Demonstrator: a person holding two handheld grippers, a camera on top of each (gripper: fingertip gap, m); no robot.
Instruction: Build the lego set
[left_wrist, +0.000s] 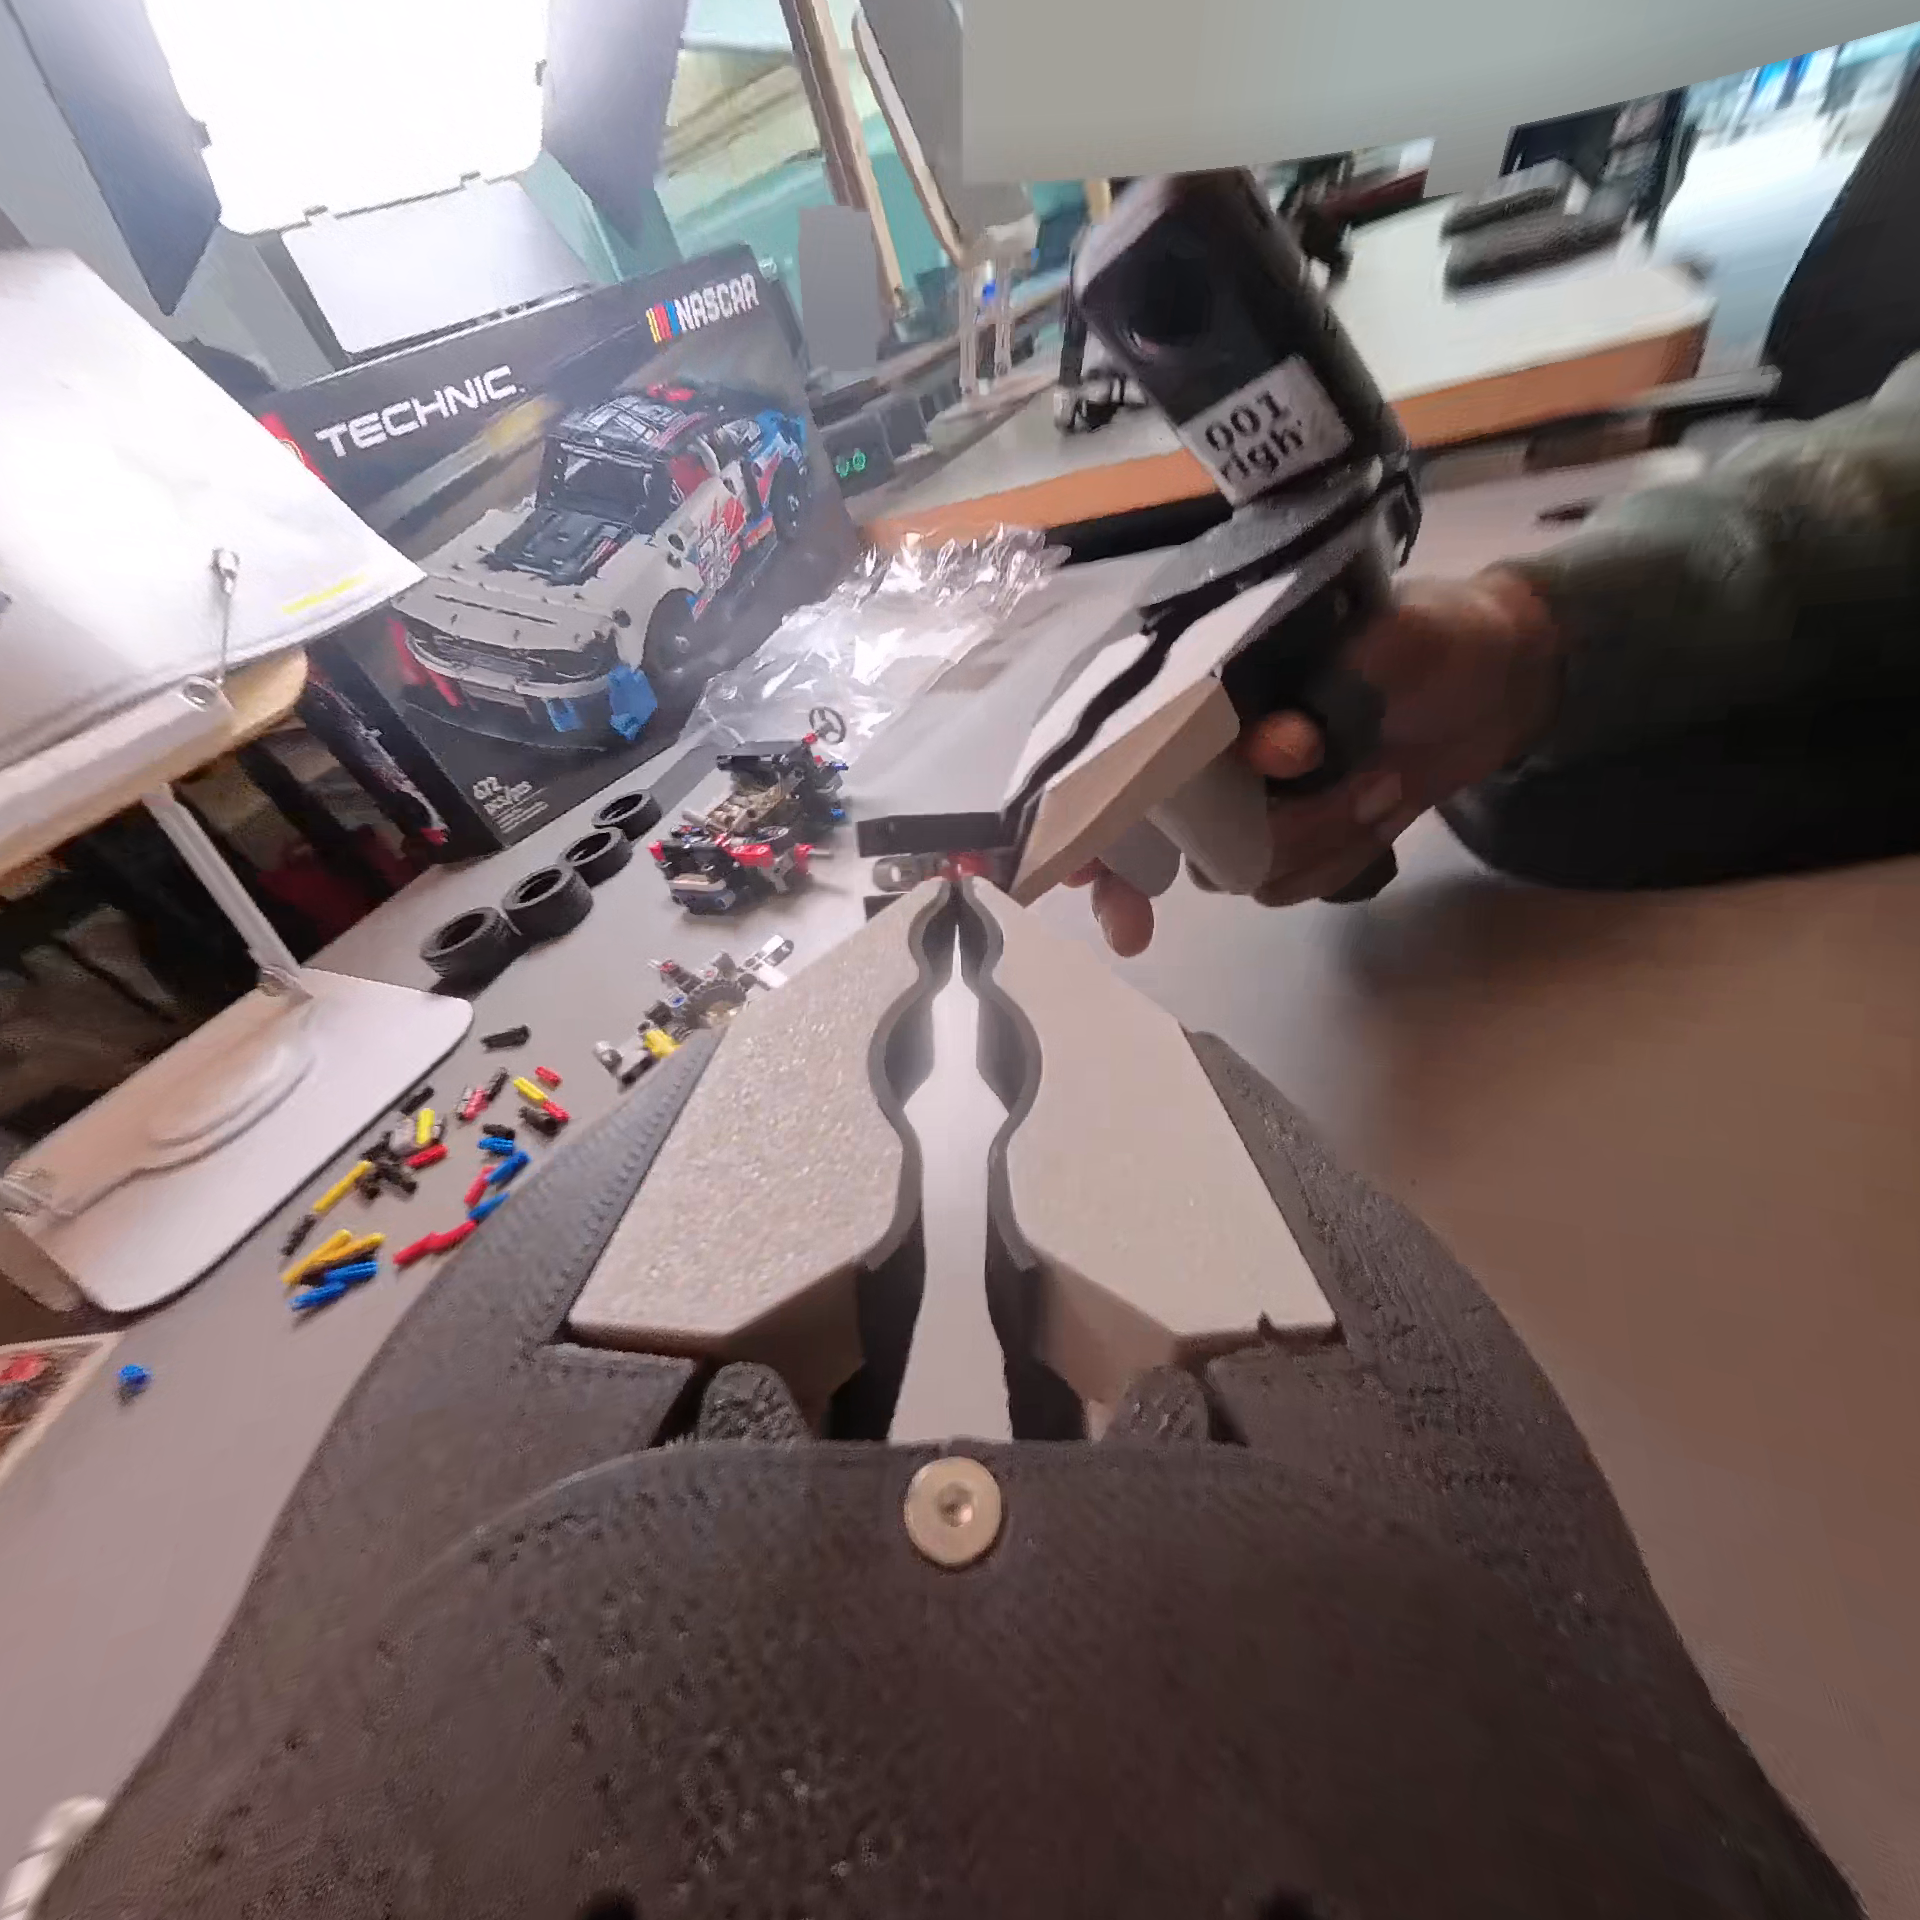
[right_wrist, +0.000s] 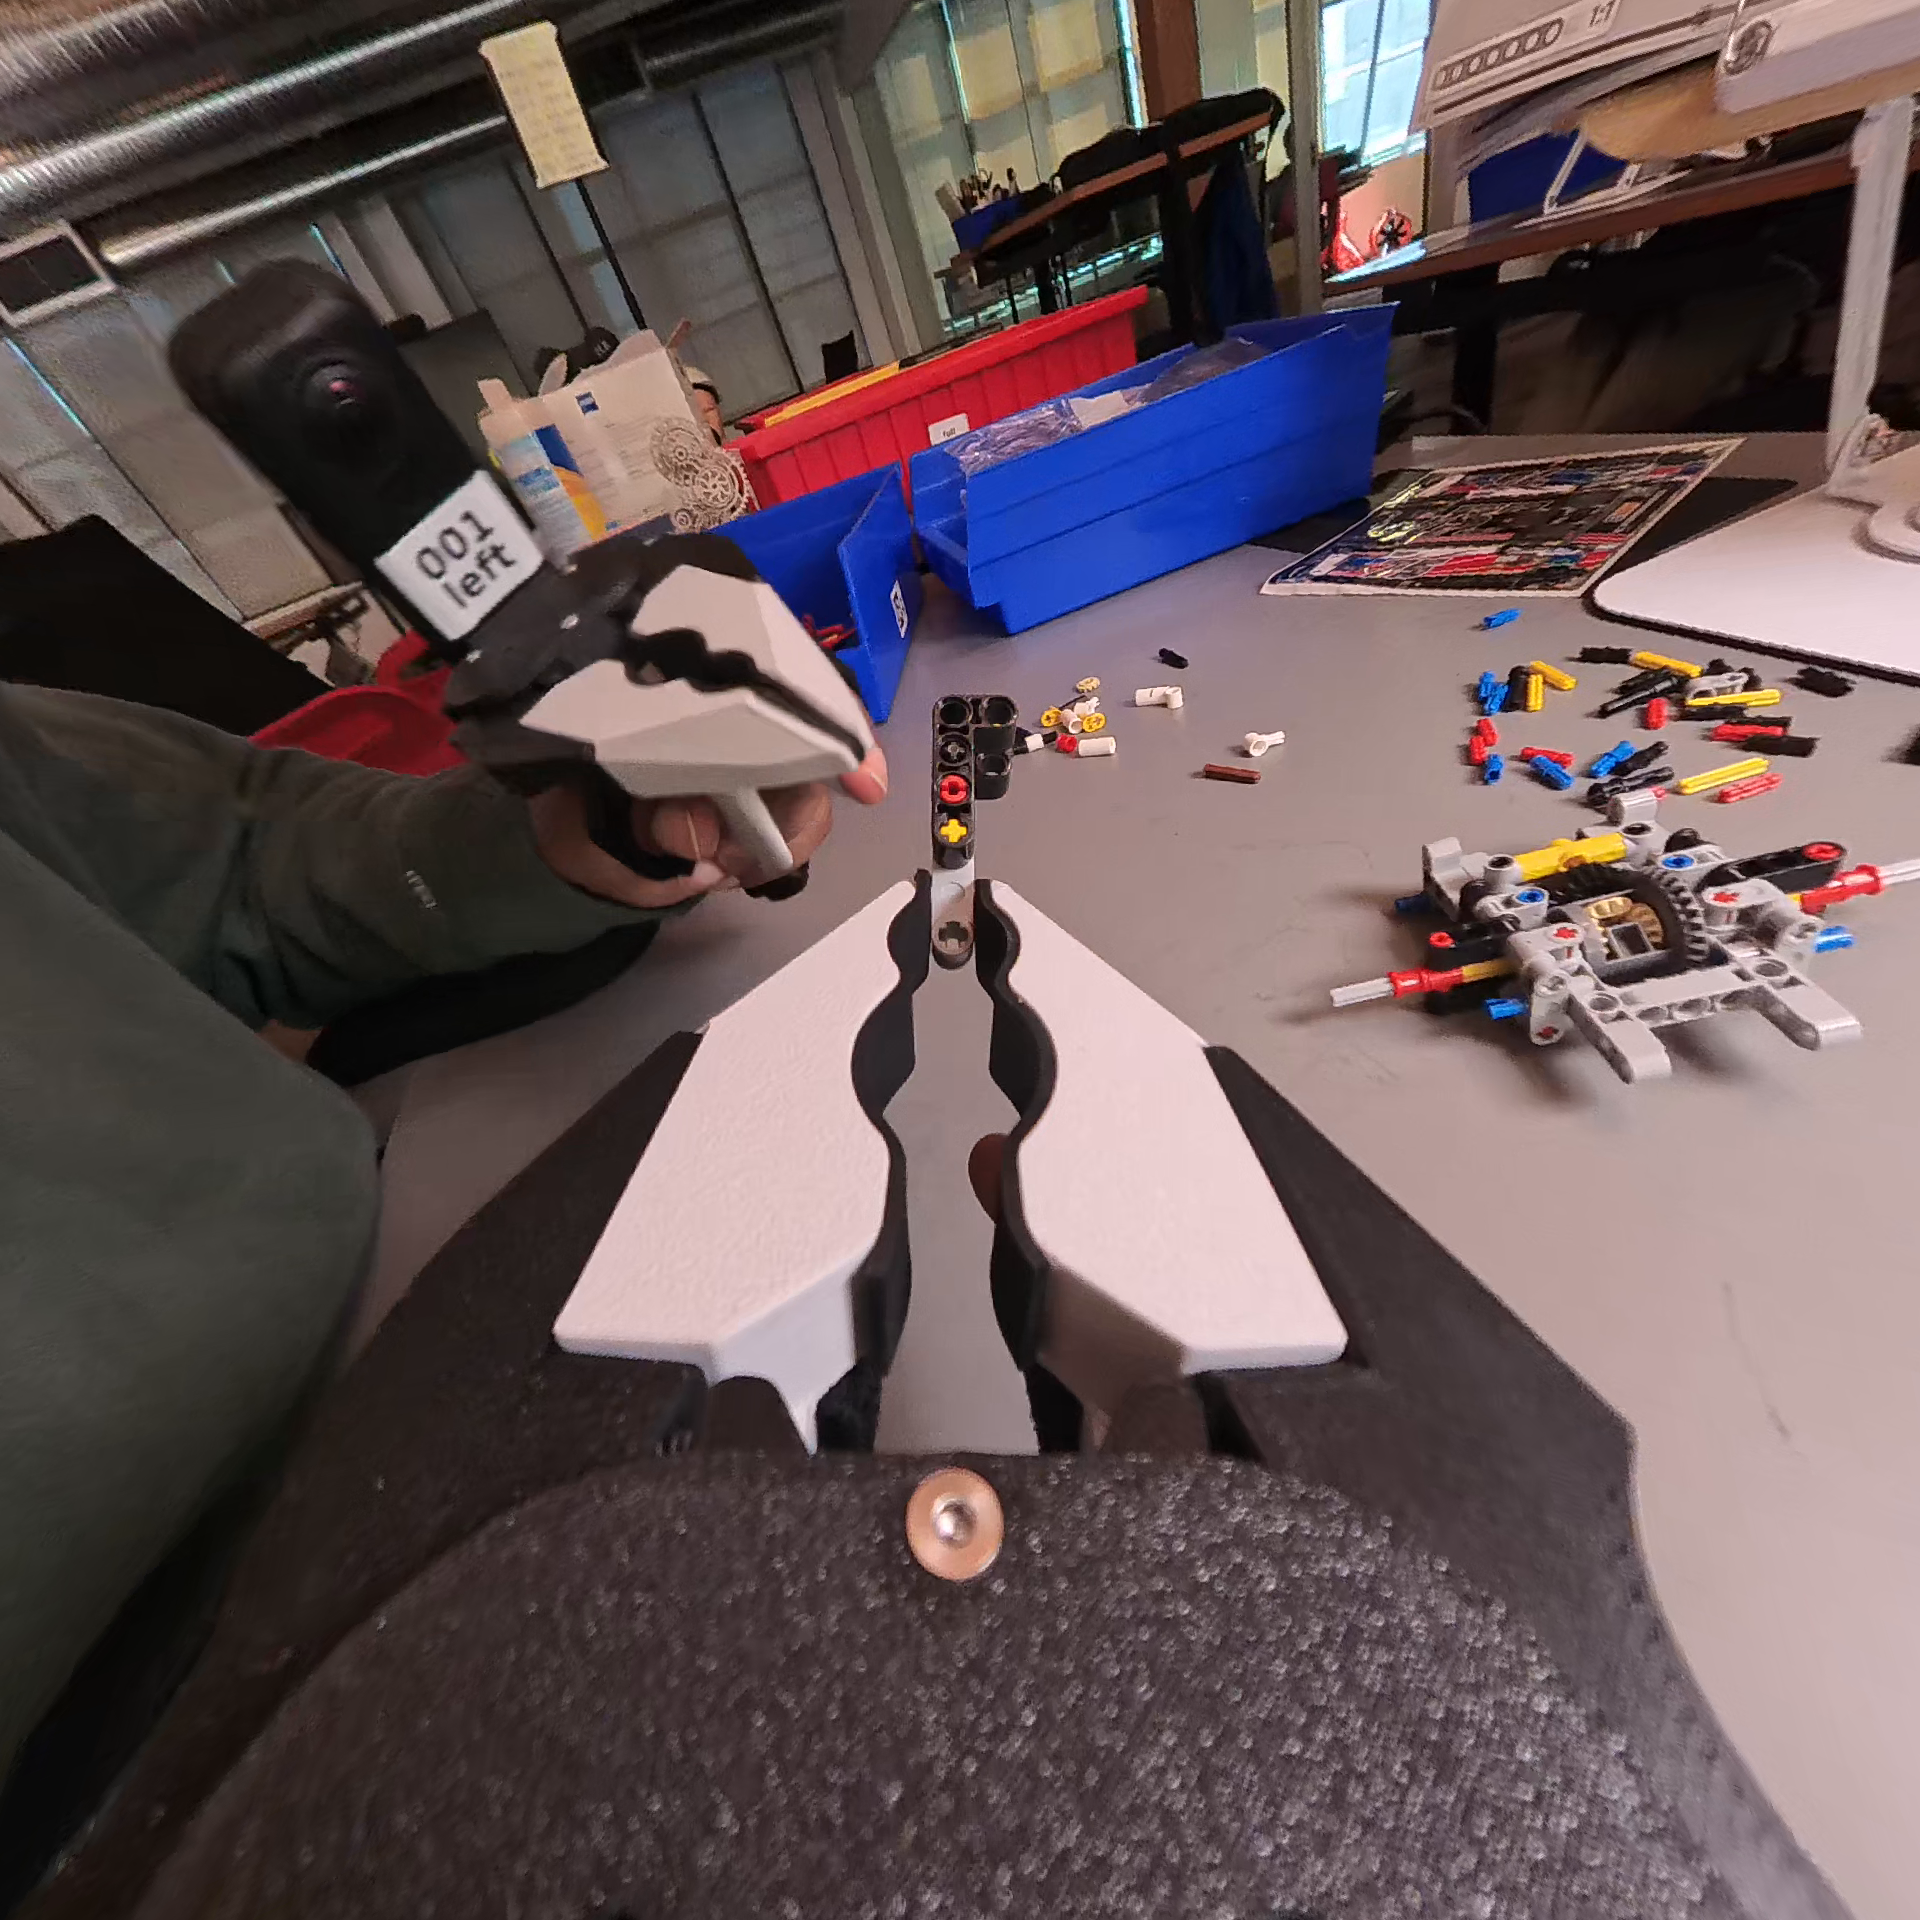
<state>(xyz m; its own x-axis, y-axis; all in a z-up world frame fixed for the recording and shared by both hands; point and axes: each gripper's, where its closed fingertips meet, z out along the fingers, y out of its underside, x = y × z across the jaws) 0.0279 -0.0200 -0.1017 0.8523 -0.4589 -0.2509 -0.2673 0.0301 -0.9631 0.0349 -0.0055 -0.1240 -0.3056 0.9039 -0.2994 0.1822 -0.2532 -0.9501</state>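
My right gripper (right_wrist: 954, 914) is shut on the grey end of a small brick assembly (right_wrist: 956, 769). The assembly is a black L-shaped beam with a red pin and a yellow pin, and it is held upright above the grey table (right_wrist: 1247, 1039). In the left wrist view the right gripper (left_wrist: 1023, 842) comes in from the right, with the assembly (left_wrist: 935, 831) sticking out to the left of its tips. My left gripper (left_wrist: 956, 891) is shut, with its tips just under the assembly's red pin. In the right wrist view the left gripper (right_wrist: 857, 743) sits close to the left of the beam with its jaws together.
A set box with a car picture (left_wrist: 540, 540), several black tyres (left_wrist: 540, 894), a part-built chassis (left_wrist: 748, 831), loose coloured pins (left_wrist: 416, 1174) and a lamp base (left_wrist: 208, 1122) are to the left. Blue bins (right_wrist: 1143, 488), a red bin (right_wrist: 935, 405), a gear assembly (right_wrist: 1621, 935) and a printed sheet (right_wrist: 1507, 520) lie beyond. My two grippers' fingertips are within a few centimetres of each other.
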